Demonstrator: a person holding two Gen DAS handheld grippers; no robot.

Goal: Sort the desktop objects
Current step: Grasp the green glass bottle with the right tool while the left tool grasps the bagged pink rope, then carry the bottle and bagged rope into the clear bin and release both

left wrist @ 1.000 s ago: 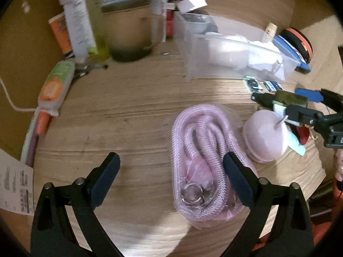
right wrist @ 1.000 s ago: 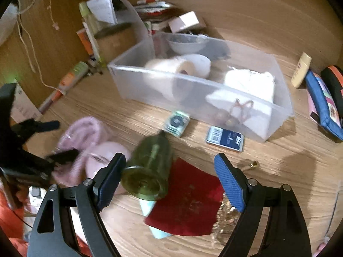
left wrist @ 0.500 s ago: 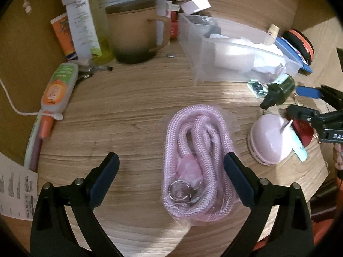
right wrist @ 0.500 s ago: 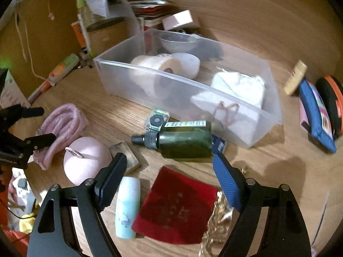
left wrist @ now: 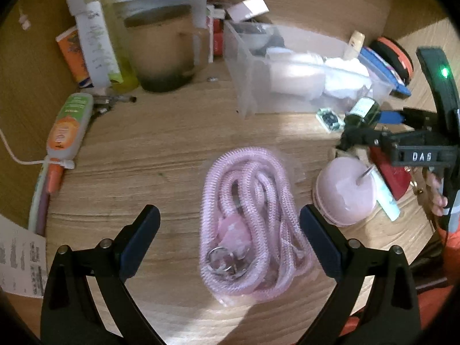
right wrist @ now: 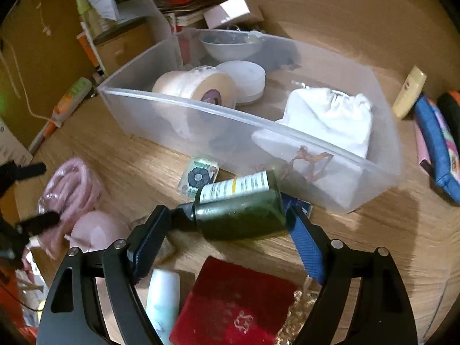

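A dark green bottle (right wrist: 240,210) with a white label lies on its side between the fingers of my right gripper (right wrist: 227,238), which is open around it, just in front of the clear plastic bin (right wrist: 201,115). The bottle also shows in the left wrist view (left wrist: 363,110). My left gripper (left wrist: 230,238) is open and empty, its fingers on either side of a bagged pink rope (left wrist: 247,218) lying on the wooden desk. The rope also shows at the left of the right wrist view (right wrist: 73,184).
A pink round case (left wrist: 346,191), a red cloth pouch (right wrist: 233,302), a pale tube (right wrist: 162,296) and small cards (right wrist: 198,176) lie near the bottle. The bin holds a tape roll (right wrist: 198,89) and a white pouch (right wrist: 327,118). A mug (left wrist: 165,54) and tubes stand at the back left.
The right gripper has moved forward so the green bottle now lies between its fingers. The left gripper has shifted slightly, and the rope sits more centred between its fingers.
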